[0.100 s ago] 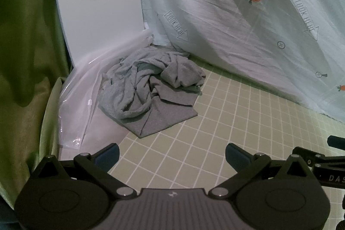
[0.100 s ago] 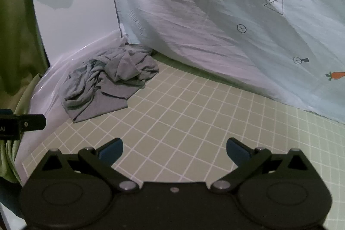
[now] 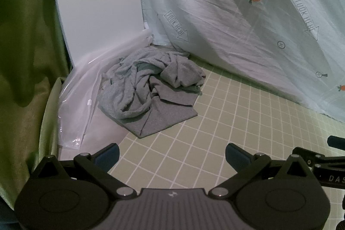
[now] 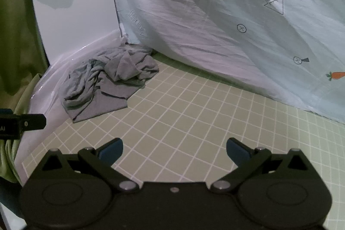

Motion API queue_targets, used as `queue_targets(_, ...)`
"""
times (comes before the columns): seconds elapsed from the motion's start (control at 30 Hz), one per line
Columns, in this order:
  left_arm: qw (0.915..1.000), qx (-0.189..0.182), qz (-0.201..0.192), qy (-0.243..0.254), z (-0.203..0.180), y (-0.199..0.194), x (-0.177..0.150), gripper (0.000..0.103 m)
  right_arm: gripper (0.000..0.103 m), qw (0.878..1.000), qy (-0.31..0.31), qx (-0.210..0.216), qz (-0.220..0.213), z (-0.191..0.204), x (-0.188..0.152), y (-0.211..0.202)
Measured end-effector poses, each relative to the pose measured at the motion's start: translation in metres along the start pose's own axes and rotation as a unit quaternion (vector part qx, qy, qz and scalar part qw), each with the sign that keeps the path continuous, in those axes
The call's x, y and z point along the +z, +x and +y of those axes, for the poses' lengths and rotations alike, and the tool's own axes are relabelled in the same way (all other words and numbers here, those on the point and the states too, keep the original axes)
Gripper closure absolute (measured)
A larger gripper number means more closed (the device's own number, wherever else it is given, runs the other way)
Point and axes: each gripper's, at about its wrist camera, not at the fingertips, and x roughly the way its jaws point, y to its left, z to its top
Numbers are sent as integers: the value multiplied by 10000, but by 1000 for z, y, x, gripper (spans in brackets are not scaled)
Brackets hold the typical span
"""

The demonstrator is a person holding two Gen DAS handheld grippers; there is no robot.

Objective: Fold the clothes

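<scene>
Nothing is folded yet: the grey garment [image 3: 151,89] is lying crumpled at the far left corner of the gridded mat [image 3: 215,143], against clear plastic [image 3: 82,100]. The left tool [image 3: 171,156] and right tool [image 4: 174,150] are hovering wide apart and empty, so grasping, spreading and folding are all remaining.

surface: green grid mat [image 3: 215,143] | on it: crumpled grey garment [image 3: 151,89], clear plastic sheet [image 3: 86,87]
</scene>
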Motion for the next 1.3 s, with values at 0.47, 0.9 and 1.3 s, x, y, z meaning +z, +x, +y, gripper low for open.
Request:
queue_targets(0.47,10000,32,70,47,-4,5,3,0,0,10000,68,22,47,-4,2,4)
queue_targets(0.9,9999,49,146,39,-2,8,2,0,0,9999,118,45,64,-7,0,8)
queue_targets(1.3,9998,52,209,18,0,13,5,0,0,9998,147,42,111,-6,-1,10)
